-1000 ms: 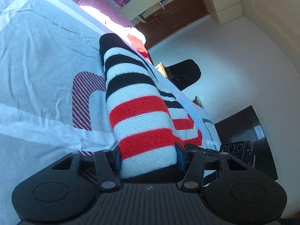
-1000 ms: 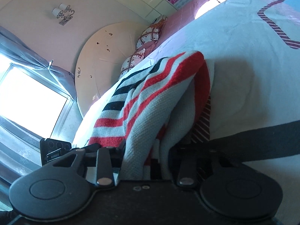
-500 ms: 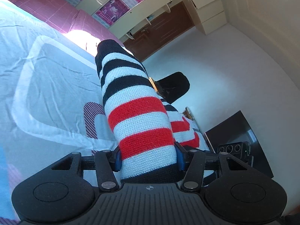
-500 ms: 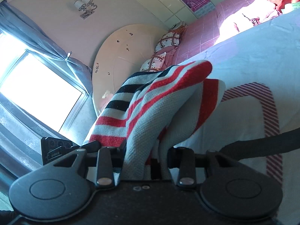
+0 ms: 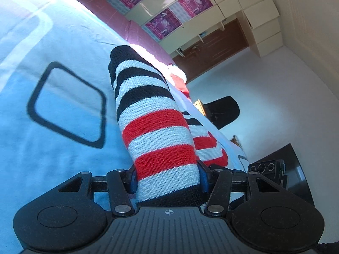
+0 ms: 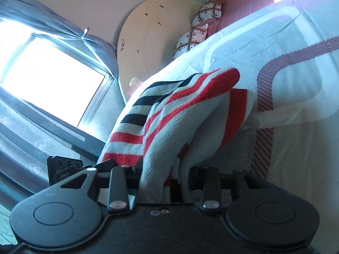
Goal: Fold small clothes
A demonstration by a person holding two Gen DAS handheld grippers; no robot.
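Bright window [image 6: 50,80] with grey curtains [image 6: 63,31]; cream cabinets [image 5: 260,14]; brown door [image 5: 214,50]; round headboard [image 6: 152,33].

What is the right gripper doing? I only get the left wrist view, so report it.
Observer: The right gripper is shut on the striped sweater, fabric bunched between its fingers.
Operator: Describe what lies under that side.
Observer: Light bedsheet with a maroon striped band; the sweater drapes onto it.
Operator: Tell me what is past the bed there.
Observer: A bright window with grey curtains, and a round headboard with two patterned pillows.
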